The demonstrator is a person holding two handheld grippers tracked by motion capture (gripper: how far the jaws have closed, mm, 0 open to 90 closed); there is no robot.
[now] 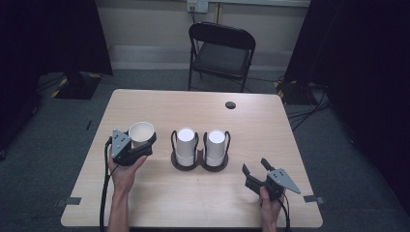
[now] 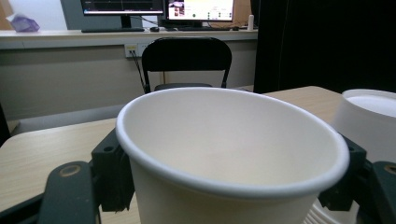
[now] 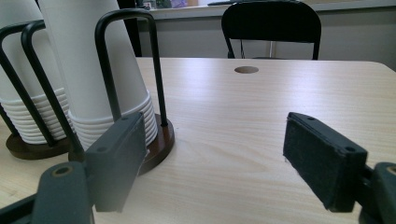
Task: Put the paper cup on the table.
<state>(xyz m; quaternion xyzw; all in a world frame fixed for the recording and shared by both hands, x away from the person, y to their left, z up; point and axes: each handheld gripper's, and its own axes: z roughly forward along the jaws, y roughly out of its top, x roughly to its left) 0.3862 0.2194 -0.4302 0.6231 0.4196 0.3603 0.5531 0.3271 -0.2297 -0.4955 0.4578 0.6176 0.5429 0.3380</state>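
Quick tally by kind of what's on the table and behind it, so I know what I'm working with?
Loose paper cup, held in the left tongs: 1
Stacks of upturned cups: 2 (left, right)
Double cup holder: 1
Tongs: 2, with the right tongs open and empty
Folding chair: 1
Total: 7

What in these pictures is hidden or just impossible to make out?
- Bottom of the held cup: cut off by the lower edge of the left gripper view, and covered by the left gripper in the high view.
- How many cups each stack holds: tops cut off in the right gripper view; rims too small in the high view.
- Monitor contents: too small and cropped by the top edge.
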